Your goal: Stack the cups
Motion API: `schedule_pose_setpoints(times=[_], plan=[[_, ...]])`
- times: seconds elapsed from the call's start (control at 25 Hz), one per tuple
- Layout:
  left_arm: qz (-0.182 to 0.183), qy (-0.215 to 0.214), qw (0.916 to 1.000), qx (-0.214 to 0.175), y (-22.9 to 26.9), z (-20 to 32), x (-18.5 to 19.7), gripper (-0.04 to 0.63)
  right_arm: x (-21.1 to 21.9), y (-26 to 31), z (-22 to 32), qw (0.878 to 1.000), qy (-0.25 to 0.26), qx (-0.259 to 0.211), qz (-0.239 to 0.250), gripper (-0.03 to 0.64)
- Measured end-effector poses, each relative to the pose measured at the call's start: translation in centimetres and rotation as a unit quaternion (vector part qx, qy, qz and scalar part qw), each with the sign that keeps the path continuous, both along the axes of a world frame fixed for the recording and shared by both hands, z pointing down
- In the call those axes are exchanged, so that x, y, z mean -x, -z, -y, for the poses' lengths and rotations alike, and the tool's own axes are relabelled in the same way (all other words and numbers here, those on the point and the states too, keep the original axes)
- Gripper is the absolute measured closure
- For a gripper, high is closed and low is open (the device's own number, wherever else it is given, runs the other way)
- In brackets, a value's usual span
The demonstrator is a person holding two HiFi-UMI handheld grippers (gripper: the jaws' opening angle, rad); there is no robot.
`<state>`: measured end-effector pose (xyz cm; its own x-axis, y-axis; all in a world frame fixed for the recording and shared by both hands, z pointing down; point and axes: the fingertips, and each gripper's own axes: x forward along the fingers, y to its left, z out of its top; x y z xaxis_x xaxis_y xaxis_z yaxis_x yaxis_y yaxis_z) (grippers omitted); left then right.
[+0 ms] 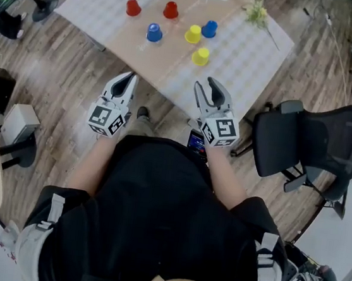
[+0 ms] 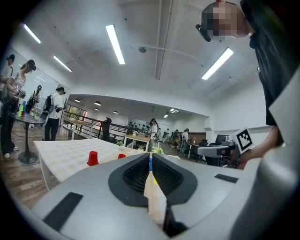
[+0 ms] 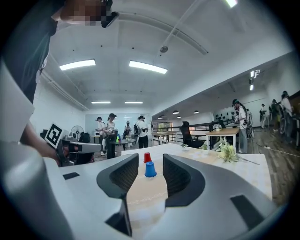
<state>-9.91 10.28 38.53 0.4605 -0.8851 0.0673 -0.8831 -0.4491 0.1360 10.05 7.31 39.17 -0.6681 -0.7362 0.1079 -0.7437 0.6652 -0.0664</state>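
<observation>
Red, blue and yellow plastic across the bench (image 1: 91,5): six small cups, each standing alone, apparently mouth down. Left red cup (image 1: 134,7) and right red cup (image 1: 171,9) at the far side. Near blue cup (image 1: 154,33) and far blue cup (image 1: 209,29). Upper yellow cup (image 1: 193,34) and lower yellow cup (image 1: 201,56) close together, the lower one nearest the grippers. No cup on another, so stacking not yet begun by the look of it.

Left gripper (image 1: 130,79): closed tight, pads together, nothing pinched. Right gripper (image 1: 206,85): jaws apart, gap empty. In the right gripper view, only a distant blue cup with a red one behind it framed between the jaws, both untouched. Both grippers about level, short of the bench's near edge, well apart from every cup.

Step in hand, as a judgement: approach, before the first pick. Calls next for a reach forward over the edge, with the right gripper lined up on one cup, probably the lower yellow or the near blue. Then a gentle close on its wall, a lift clear, and a lowering over a second cup. For the left gripper, opening first before any grasp. Risk: light cups, easy to tip or push away, and little room for a jaw between the yellow pair.
</observation>
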Motion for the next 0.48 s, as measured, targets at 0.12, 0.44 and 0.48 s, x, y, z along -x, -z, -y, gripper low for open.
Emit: schedule_pose_setpoints(times=[0.12,0.44,0.48], plan=[[-0.001,-0.018,0.9998,0.003,-0.1,3.1,1.1,0.575,0.6,-0.7,2.6,1.0,-0.017,0.017,-0.006,0.429],[0.003,-0.064,0.9976,0.027,-1.9,10.1,3.8,0.445,1.4,-1.7,8.3,0.996,-0.076,0.047,-0.032,0.416],[0.001,-0.067,0.9972,0.031,-2.2,10.9,4.1,0.442,1.3,-2.0,8.9,0.995,-0.083,0.051,-0.035,0.416]])
